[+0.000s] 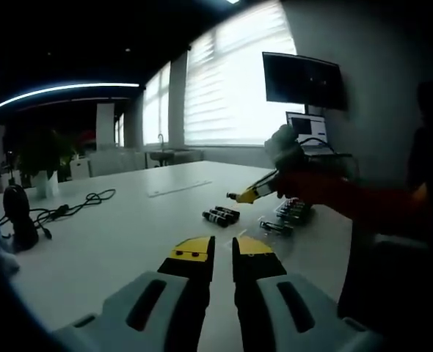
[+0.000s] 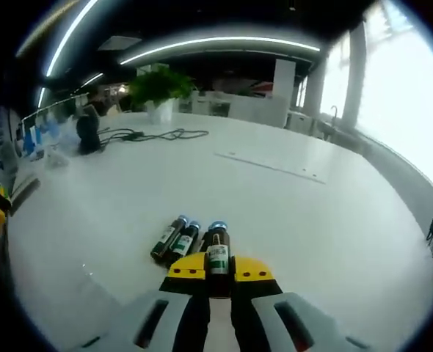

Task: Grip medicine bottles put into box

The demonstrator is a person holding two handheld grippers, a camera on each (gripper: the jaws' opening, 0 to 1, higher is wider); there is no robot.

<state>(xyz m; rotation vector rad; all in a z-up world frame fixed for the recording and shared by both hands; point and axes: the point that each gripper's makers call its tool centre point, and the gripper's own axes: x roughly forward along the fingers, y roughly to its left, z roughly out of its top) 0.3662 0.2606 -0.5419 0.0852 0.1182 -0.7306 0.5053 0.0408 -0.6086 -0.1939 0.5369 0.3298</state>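
White and wide, the desk (image 2: 290,213) runs back toward bright blinds and a potted plant (image 2: 158,86), with a black cable (image 2: 154,135) trailing across its far part. In the right gripper view, the right hand-held gripper (image 2: 217,273) has its yellow-tipped jaws drawn in on a small brown medicine bottle (image 2: 217,253), which lies lengthwise between them with its blue cap pointing away. Two more bottles (image 2: 175,240) lie side by side on the desk just to its left, nearly touching it. The hold looks to be on the lower body only, so a quick lift could let the bottle tilt or slip, and the near jaw might nudge the neighbouring pair and set them rolling. In the left gripper view, the left hand-held gripper (image 1: 223,254) hangs over bare desk with its jaws almost together and nothing between them, well apart from the bottles. Beyond them sits what seems to be a clear box (image 1: 293,211) holding several already, though it is too dim to be sure.
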